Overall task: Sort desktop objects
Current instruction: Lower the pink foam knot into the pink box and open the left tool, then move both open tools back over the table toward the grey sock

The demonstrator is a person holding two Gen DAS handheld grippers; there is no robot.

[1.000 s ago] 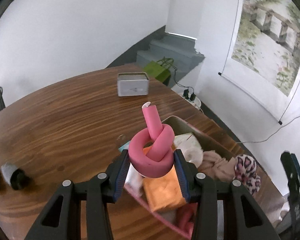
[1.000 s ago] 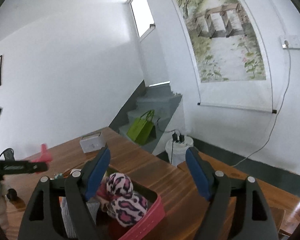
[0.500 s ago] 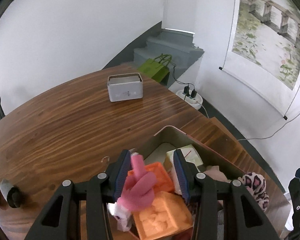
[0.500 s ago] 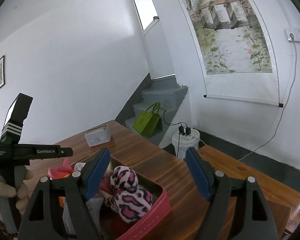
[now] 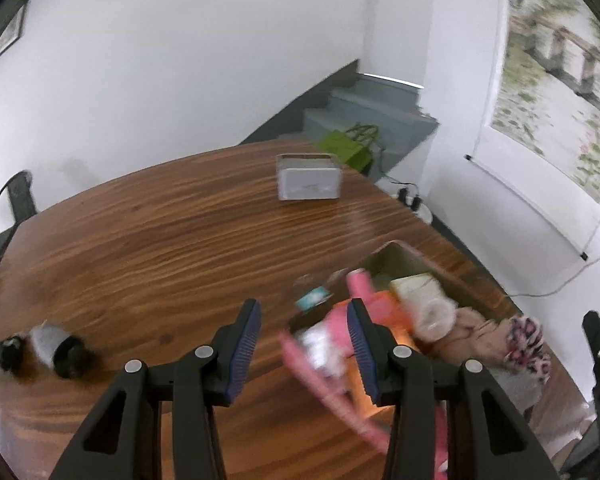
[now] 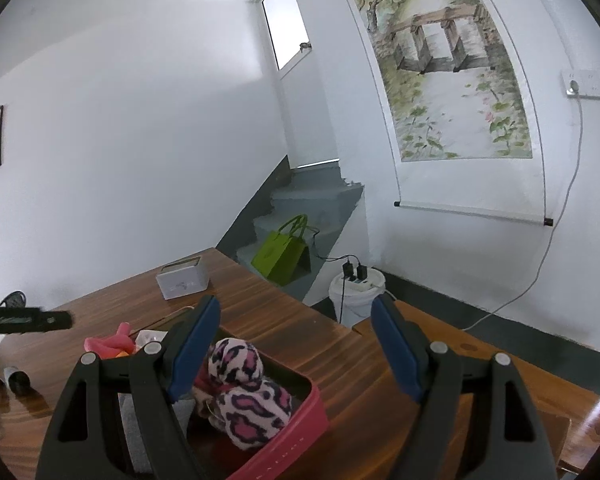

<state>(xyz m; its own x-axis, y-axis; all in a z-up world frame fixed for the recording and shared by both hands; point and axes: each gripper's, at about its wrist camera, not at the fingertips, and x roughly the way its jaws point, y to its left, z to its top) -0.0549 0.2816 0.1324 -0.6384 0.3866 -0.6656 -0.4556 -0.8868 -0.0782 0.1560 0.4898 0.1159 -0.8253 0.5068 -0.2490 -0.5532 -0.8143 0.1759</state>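
Near the table's [image 5: 160, 240] left edge lies a black-and-white roll [image 5: 46, 346], so with the pink foam twist [image 5: 360, 286] in the bin [image 5: 396, 245] and left gripper [image 5: 303, 320] and right gripper [image 6: 296, 320] both parted and empty, I'd bring the left squarely over it before closing.

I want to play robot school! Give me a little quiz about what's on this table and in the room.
1. True or false: the leopard-print cloth lies inside the pink box.
2. What colour is the bag by the stairs? A green, B red, C blue.
3. Is the right gripper holding anything?
Key: 1 true; 2 A; 3 no, there is nothing between its jaws.
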